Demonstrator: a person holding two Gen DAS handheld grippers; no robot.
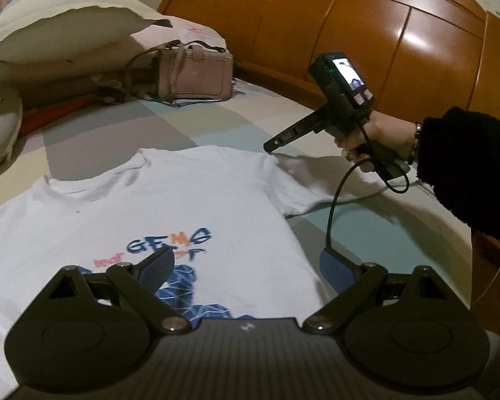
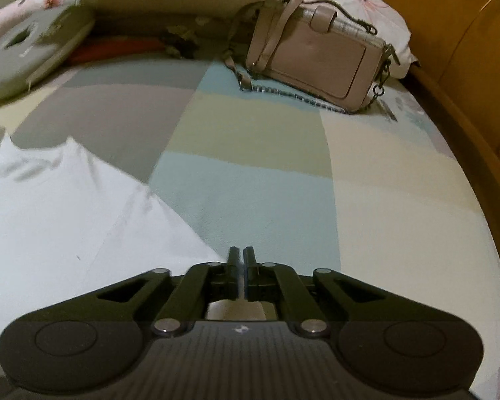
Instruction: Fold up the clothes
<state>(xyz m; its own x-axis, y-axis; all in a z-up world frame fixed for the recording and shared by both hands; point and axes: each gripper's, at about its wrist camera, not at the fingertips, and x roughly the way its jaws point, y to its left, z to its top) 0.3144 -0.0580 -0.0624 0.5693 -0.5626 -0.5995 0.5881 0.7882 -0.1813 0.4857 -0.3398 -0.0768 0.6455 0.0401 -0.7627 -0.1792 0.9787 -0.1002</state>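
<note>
Shirt (image 1: 156, 206): flat on bed (image 1: 216, 123), print up, no fold made yet. Right tool (image 2: 239, 258) pressed together at sleeve (image 1: 316, 180) edge, likely pinching cloth, though grip hidden. Left tool (image 1: 246, 266) spread above hem side. All folds remaining.

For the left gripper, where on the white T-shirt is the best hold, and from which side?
Probably the side edge of the T-shirt below the sleeve, coming down from above. The shirt lies flat on the bed, so only an edge gives the open left gripper something to pinch.
</note>
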